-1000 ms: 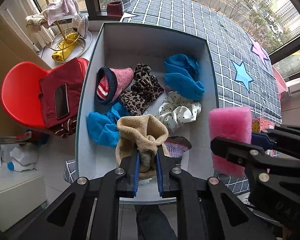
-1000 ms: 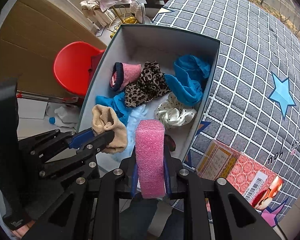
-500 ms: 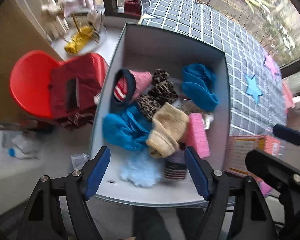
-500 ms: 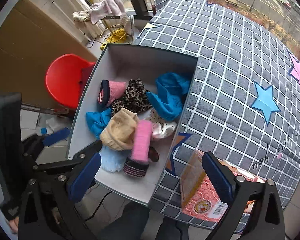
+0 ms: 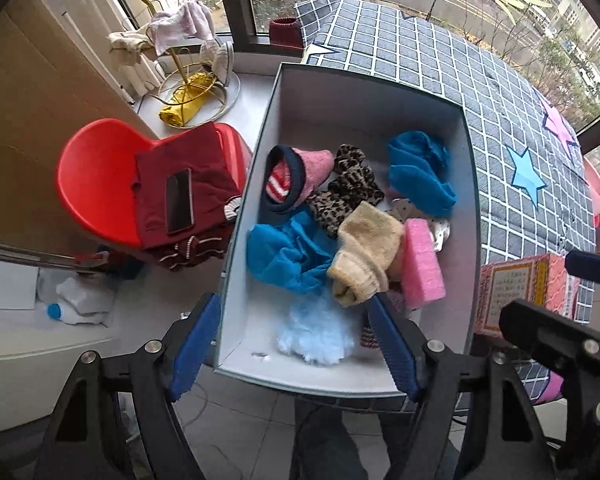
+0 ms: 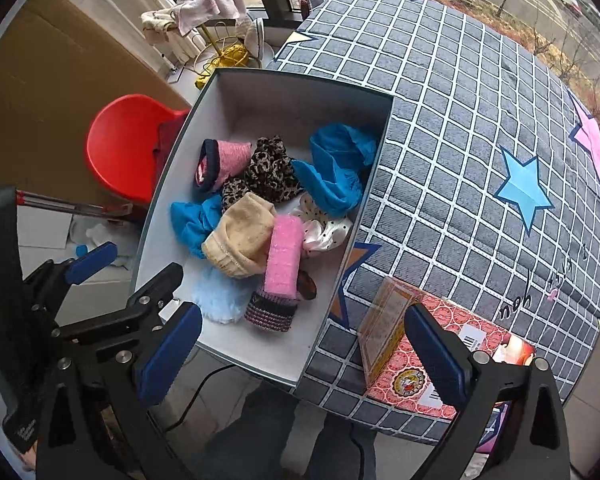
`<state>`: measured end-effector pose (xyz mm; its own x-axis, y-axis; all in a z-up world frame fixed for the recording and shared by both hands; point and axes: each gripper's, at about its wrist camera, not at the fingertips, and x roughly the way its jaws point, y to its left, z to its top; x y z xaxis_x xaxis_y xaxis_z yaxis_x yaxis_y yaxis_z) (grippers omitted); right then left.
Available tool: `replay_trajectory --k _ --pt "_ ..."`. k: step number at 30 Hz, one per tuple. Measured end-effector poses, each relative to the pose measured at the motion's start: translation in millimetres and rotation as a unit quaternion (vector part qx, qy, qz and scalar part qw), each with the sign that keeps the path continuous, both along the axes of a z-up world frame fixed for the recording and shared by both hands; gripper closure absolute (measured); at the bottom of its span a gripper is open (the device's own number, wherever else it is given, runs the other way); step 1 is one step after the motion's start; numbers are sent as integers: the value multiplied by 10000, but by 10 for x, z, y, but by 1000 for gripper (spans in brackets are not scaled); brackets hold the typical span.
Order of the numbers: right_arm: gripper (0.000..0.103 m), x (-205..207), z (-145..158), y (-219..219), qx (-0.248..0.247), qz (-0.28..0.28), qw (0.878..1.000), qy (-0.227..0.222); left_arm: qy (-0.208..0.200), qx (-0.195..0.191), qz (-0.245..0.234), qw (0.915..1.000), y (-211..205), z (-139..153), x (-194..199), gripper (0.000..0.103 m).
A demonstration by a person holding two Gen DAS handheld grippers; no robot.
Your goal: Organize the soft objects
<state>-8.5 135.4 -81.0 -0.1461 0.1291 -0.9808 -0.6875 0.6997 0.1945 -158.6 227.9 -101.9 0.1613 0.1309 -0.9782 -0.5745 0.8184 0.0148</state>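
Box [image 5: 364, 92] holds two blue cloths [image 5: 418, 174], one beige sock [image 5: 366, 254], one pink sponge [image 5: 422, 264]; left hand-held gripper [image 5: 296, 348], right hand-held gripper [image 6: 300, 356] both spread wide, empty.

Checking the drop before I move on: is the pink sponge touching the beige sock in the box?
Touching. The right wrist view shows the pink sponge lying flush against the beige sock, no gap; the left wrist view agrees.

Both wrist cameras look steeply down from near the box's [image 5: 470, 184] [image 6: 342, 272] 6 o'clock edge, sharing its contents.
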Motion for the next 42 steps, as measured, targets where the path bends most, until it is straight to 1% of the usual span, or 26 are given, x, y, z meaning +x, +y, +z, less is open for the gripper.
replay_trajectory --k 5,17,42 --pt "1 -61 7 50 -47 65 10000 -55 47 119 -55 9999 -22 29 -86 24" --pt "1 -153 22 121 -136 171 9997 -72 77 70 -65 9999 -41 55 -197 24" --pt "1 -219 19 163 -241 239 9994 -104 176 -34 -66 9998 -71 9 -249 24"
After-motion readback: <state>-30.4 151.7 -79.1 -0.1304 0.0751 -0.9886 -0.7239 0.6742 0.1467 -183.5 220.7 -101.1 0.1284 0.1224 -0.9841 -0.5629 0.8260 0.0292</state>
